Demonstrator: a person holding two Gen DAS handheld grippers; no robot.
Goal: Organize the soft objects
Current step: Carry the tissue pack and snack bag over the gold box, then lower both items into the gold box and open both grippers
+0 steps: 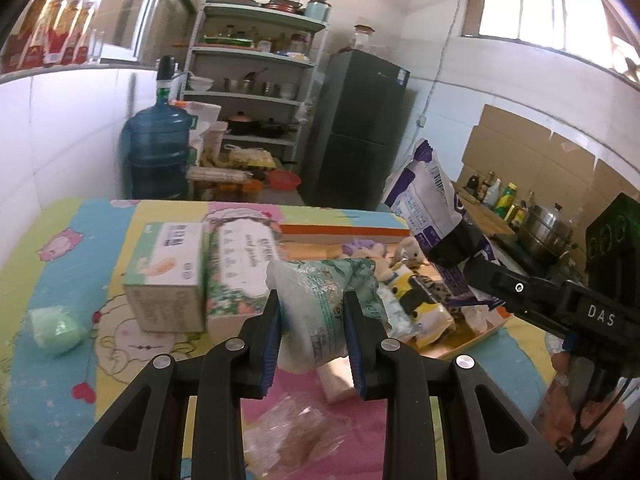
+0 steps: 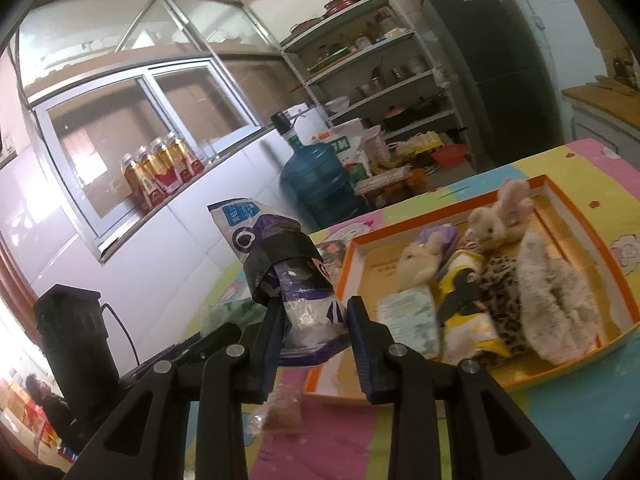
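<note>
Each tool pinches one soft pack, left tool [image 1: 311, 300] the crinkly green-white plastic pouch [image 1: 320, 300], right tool [image 2: 313, 310] the purple-white plastic bag [image 2: 280, 256], both lifted beside the orange-rimmed cardboard tray [image 2: 624, 280], presumably for stowing there.

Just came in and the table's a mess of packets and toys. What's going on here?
A person is sorting soft things with two hand-held grippers. The left hand-held gripper is shut on a green tissue pack; the right hand-held gripper is shut on a purple-and-white bag. An orange tray already holds plush toys and packets.
</note>
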